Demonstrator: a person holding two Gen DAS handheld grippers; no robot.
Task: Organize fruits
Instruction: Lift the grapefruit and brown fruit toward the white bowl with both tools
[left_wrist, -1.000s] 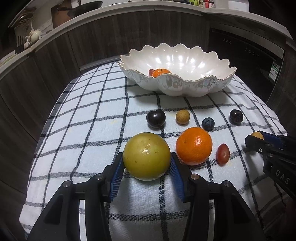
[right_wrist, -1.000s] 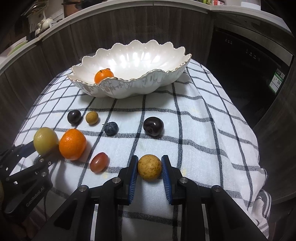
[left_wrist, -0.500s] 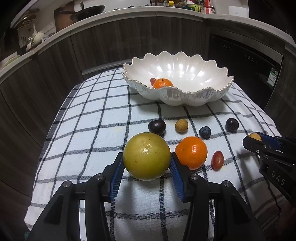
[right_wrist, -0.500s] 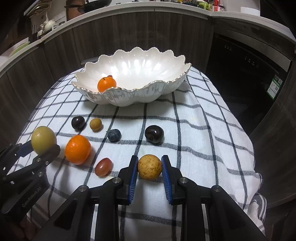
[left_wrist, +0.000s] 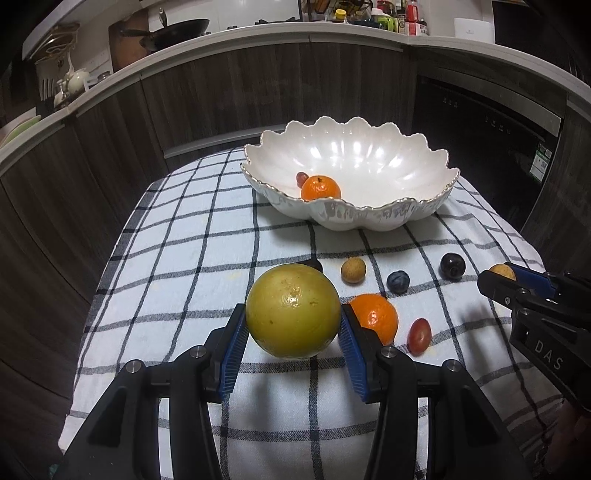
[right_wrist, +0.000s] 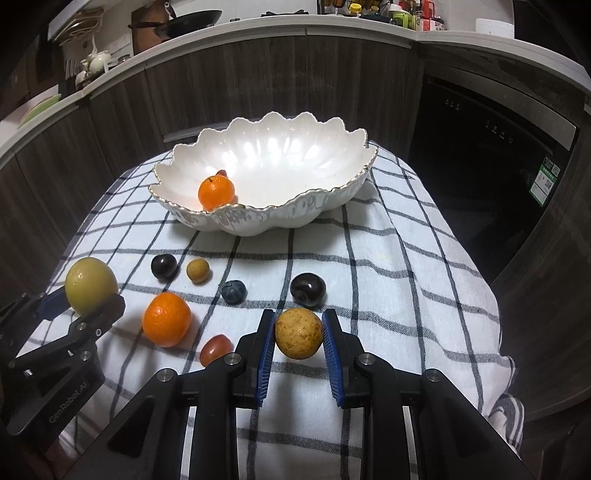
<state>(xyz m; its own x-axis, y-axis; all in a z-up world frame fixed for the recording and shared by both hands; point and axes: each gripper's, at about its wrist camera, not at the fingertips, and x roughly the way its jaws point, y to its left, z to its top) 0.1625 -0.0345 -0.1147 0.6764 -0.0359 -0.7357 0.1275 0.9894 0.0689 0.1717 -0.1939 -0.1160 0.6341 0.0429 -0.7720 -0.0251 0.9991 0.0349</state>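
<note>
While both tongs hang over the checked cloth (left_wrist: 184, 258), I note the scene from largest item down. White scalloped bowl (left_wrist: 369, 218): ahead of both tongs, at the far end of the cloth, holding one small orange (left_wrist: 320, 188) and a red grape (left_wrist: 301, 178) behind it. Its long axis runs across my view, so either tong meets a broad rim.

Left gripper (left_wrist: 293, 332): clamped on the yellow-green round fruit (left_wrist: 293, 311), blue pads pressed to both flanks, fruit clear of the cloth as far as I can judge. Bowl lies ahead and slightly right of it.

Right gripper (right_wrist: 299, 341): clamped on the tan speckled fruit (right_wrist: 299, 333), pads touching both sides. Bowl lies ahead and slightly left.

Loose on the cloth between tongs and bowl: an orange (right_wrist: 167, 319) just right of the left tong, two dark plums (right_wrist: 307, 290) (right_wrist: 164, 266), a small tan longan-like fruit (right_wrist: 198, 270), a blueberry (right_wrist: 233, 291), a red grape (right_wrist: 216, 349).

Judgement: neither tong looks clearly nearer the bowl. Next move is a forward carry over the near rim; the loose fruit lies underneath the path, so height matters.
</note>
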